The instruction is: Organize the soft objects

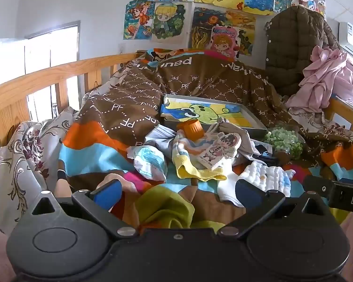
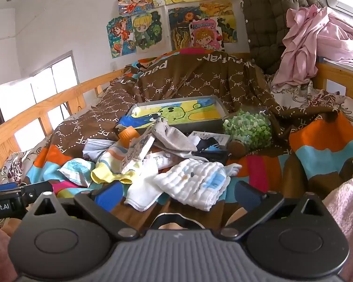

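A pile of small soft things lies on the brown and striped blanket [image 1: 120,117]. It holds a white waffle cloth [image 1: 267,176] [image 2: 195,183], a white sock [image 2: 143,192], a yellow-cuffed striped sock [image 1: 195,164] [image 2: 113,166], a grey sock [image 2: 174,136], a light blue patterned piece [image 1: 150,162] [image 2: 76,169] and a yellow-green cloth [image 1: 167,206]. My left gripper [image 1: 176,195] is open and empty, its jaws wide above the yellow-green cloth. My right gripper [image 2: 176,195] is open and empty, just in front of the white cloth and white sock.
A grey tray with a green cartoon drawing [image 1: 211,115] [image 2: 178,112] lies behind the pile. An orange cup [image 1: 190,128] and a jar of green bits [image 1: 284,141] [image 2: 249,129] stand by it. Wooden rails [image 1: 35,80], a brown quilted coat [image 1: 294,47] and pink clothes [image 2: 317,44] border the bed.
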The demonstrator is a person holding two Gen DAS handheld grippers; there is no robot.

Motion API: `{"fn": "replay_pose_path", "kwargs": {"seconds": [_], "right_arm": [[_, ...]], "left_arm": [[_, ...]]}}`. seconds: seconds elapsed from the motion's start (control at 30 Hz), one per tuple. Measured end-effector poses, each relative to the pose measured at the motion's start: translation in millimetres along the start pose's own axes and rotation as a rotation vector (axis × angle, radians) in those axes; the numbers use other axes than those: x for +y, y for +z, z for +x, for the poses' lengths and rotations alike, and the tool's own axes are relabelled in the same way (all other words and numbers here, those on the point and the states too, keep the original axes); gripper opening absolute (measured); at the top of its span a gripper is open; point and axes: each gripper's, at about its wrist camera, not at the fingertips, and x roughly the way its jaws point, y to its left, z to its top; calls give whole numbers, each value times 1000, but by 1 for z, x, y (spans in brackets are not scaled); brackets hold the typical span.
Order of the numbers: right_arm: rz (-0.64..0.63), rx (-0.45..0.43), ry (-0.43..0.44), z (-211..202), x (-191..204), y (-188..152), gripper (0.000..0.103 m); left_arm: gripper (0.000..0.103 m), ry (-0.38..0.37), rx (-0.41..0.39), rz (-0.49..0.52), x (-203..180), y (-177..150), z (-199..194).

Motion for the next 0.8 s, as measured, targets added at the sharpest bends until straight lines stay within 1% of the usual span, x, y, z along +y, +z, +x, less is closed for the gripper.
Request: {"fn": "replay_pose_path", "kwargs": {"seconds": [0.8], "right_arm": [[4,7,1,2,-1,0,103]], "left_arm": [[102,-19,10,4,-3,-1,3]]}}
